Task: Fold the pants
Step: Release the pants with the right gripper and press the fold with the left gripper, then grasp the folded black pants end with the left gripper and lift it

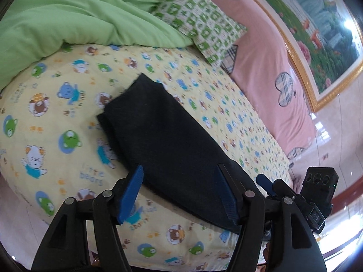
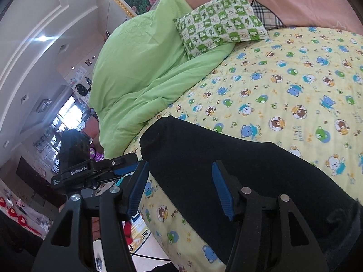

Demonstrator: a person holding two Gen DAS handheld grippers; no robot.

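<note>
Dark navy pants (image 1: 168,140) lie folded in a long flat strip on the yellow bear-print bed sheet (image 1: 56,117). My left gripper (image 1: 179,172) is open, its blue fingers (image 1: 132,188) spread just above the near end of the strip, holding nothing. In the right wrist view the pants (image 2: 238,170) run from the bed's near edge to the lower right. My right gripper (image 2: 180,167) is open over them, holding nothing. The other gripper shows at the edge of each view: the right one in the left wrist view (image 1: 304,195), the left one in the right wrist view (image 2: 95,170).
A green duvet (image 1: 74,15) is bunched at the head of the bed with a green checked pillow (image 1: 202,20) beside it. A pink headboard cover (image 1: 267,52) and a framed picture (image 1: 317,22) stand behind. The bed edge (image 2: 158,215) drops to the floor.
</note>
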